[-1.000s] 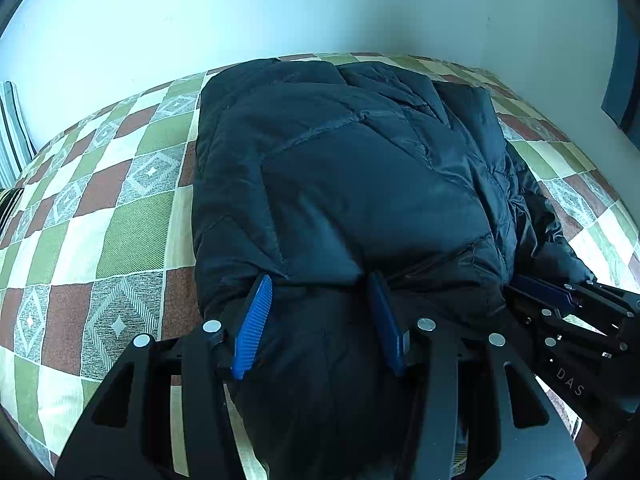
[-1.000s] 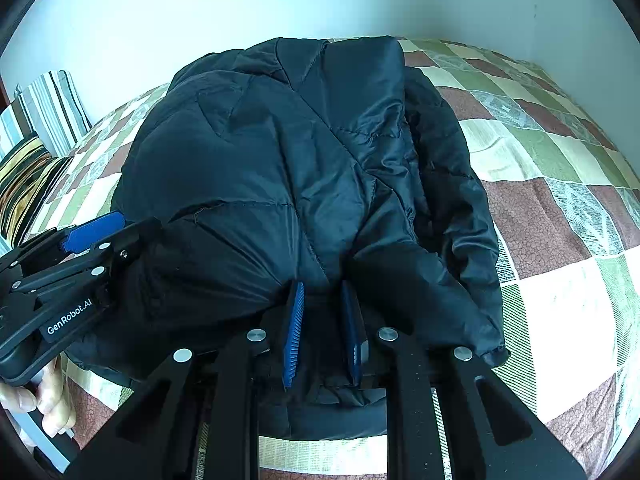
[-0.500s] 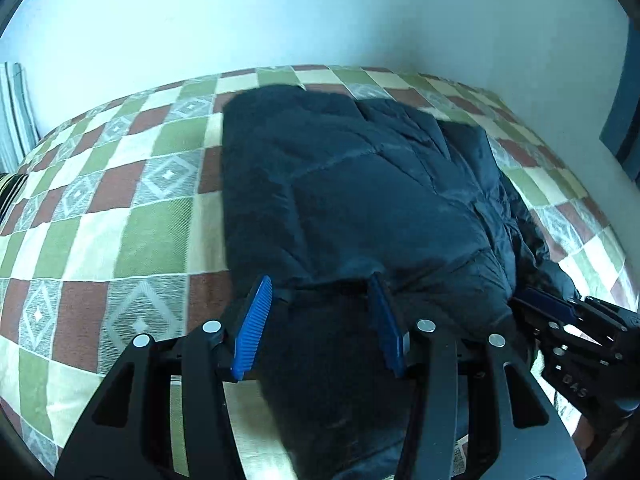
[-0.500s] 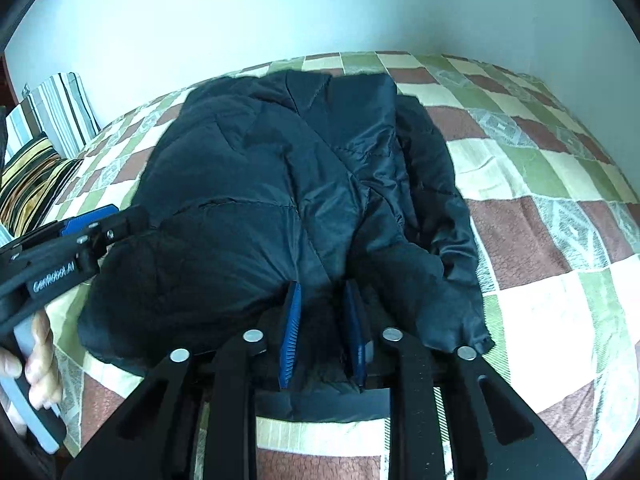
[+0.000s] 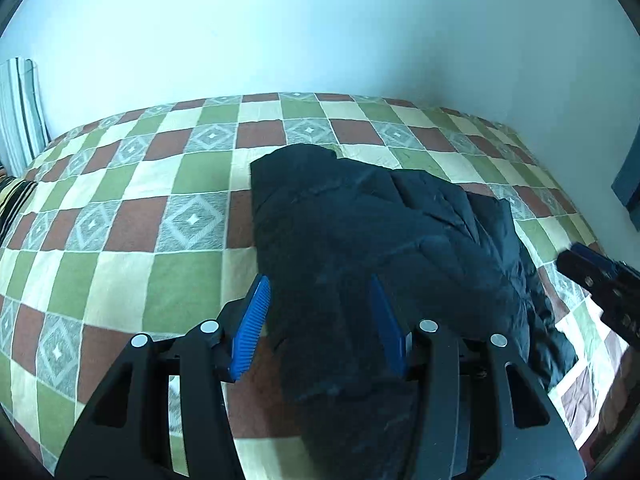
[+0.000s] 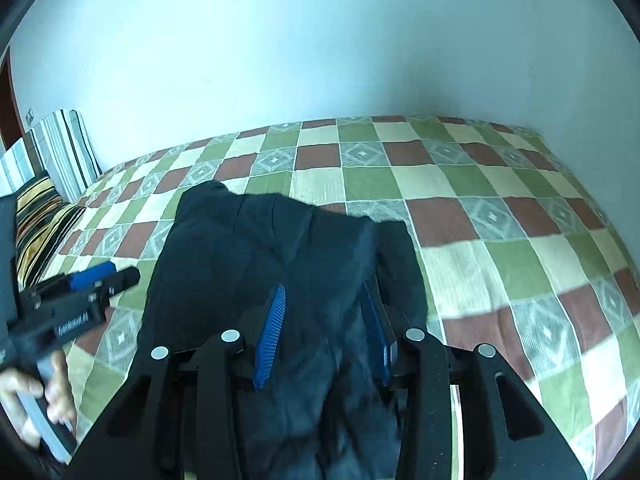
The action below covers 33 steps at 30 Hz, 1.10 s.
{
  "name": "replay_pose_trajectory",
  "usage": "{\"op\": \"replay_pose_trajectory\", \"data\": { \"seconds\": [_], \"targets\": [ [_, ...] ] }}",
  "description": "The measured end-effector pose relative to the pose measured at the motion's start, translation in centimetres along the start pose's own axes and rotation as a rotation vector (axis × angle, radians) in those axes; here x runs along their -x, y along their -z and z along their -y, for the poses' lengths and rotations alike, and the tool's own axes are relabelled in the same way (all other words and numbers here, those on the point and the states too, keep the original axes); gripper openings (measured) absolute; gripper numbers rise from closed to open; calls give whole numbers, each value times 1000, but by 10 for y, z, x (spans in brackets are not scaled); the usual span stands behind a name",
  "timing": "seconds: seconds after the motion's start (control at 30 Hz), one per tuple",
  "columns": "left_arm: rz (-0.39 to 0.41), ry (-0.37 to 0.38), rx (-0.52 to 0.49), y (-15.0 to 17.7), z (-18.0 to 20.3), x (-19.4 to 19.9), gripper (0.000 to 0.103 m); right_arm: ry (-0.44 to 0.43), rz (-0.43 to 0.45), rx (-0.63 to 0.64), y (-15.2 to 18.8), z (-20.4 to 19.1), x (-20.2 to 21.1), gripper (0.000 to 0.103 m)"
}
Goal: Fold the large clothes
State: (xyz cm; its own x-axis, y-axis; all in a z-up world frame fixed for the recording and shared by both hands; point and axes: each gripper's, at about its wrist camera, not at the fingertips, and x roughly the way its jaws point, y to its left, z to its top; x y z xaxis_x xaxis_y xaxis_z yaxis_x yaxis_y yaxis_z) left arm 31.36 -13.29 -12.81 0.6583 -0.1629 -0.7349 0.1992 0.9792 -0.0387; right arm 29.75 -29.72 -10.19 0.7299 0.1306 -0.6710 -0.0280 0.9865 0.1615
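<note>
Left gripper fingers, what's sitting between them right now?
Dark jacket fabric fills the gap between the left gripper's fingers, seen in the left wrist view.

Bluish daylight, fisheye edges, w/ blur

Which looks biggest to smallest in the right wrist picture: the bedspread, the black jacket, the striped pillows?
1. Checkered bedspread
2. Black jacket, though nearness to the camera enlarges it
3. Striped pillows, partly cut off

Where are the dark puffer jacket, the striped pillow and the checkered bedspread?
dark puffer jacket (image 5: 360,232), left wrist view, quilted middle panel.
striped pillow (image 6: 66,148), right wrist view, upright face.
checkered bedspread (image 6: 500,256), right wrist view, bare patch right of the jacket.
</note>
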Motion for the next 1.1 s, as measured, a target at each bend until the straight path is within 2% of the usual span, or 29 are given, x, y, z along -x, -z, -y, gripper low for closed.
{"op": "replay_pose_trajectory", "data": {
  "seconds": [0.17, 0.33, 0.4, 0.6, 0.7, 0.77, 0.87, 1.0, 1.1],
  "targets": [
    [-75, -26, -48, -12, 16, -43, 52, 3, -81, 29, -16, 2, -52, 40],
    [-140, -51, -90, -13, 23, -78, 57, 2, -218, 31, -5, 11, -102, 40],
    [-162, -67, -116, -11, 26, -89, 57, -29, -280, -17, 6, 20, -125, 40],
    [-222, -55, -65, -2, 18, -124, 57, -70, -284, -79, 24, 31, -150, 40],
    [-217, -74, -89, -1, 21, -123, 57, -51, -256, -69, 26, 29, -148, 40],
    [-192, -61, -83, -4, 19, -113, 57, -50, -223, -64, 24, 27, -137, 40],
    [-137, -79, -49, -4, 11, -76, 58, -35, -180, -80, 22, 26, -100, 42],
    [-68, -85, -20, 18, 10, -22, 66, 3, -129, -76, 41, 24, -43, 42],
    [-56, -51, -10, 40, 15, -7, 69, 32, -122, -73, 64, 24, -23, 46]
  ]
}}
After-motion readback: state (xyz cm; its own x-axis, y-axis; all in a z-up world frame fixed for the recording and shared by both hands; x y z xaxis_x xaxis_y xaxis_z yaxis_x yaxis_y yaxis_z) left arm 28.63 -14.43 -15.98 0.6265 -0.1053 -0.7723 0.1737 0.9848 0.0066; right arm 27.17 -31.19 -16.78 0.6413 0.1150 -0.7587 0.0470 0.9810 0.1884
